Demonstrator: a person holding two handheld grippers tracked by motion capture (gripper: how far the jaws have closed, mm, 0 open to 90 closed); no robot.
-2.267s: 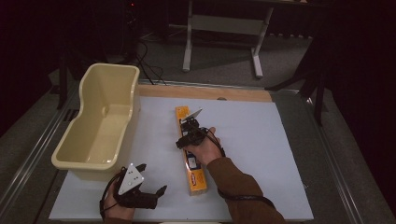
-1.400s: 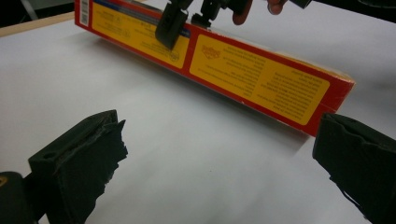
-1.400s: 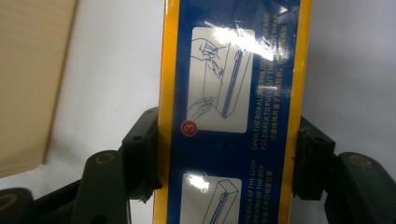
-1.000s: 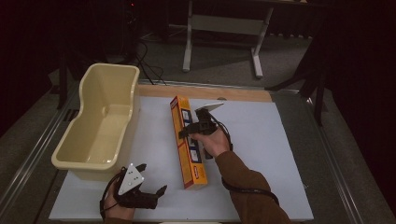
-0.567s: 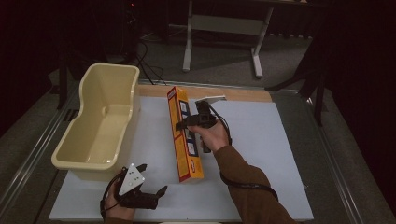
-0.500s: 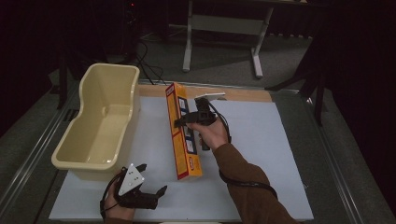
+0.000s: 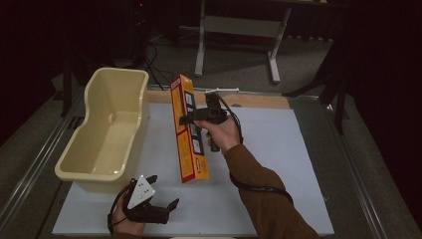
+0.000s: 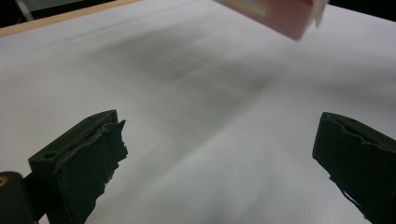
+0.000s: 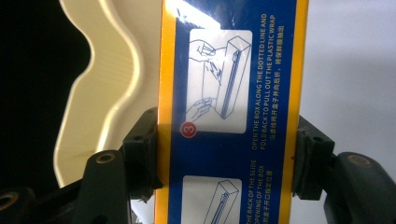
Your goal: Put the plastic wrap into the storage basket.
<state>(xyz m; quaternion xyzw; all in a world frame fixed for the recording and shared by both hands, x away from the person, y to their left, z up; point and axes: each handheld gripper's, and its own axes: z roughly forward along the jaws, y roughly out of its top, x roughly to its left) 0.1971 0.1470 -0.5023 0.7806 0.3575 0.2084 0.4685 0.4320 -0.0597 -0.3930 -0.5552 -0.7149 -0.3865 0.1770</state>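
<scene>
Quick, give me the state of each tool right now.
Left tool: open, holding nothing, low over the white table.
Right tool: closed on the long box, lifted off the table beside the cream tub.

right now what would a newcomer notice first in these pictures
The long orange and blue plastic wrap box, held off the white table near its middle, tilted, gripped across its width by the right gripper. To its left stands a big cream tub, empty, at the table's left edge. The left gripper rests low at the near edge, jaws wide open with nothing between them.
</scene>
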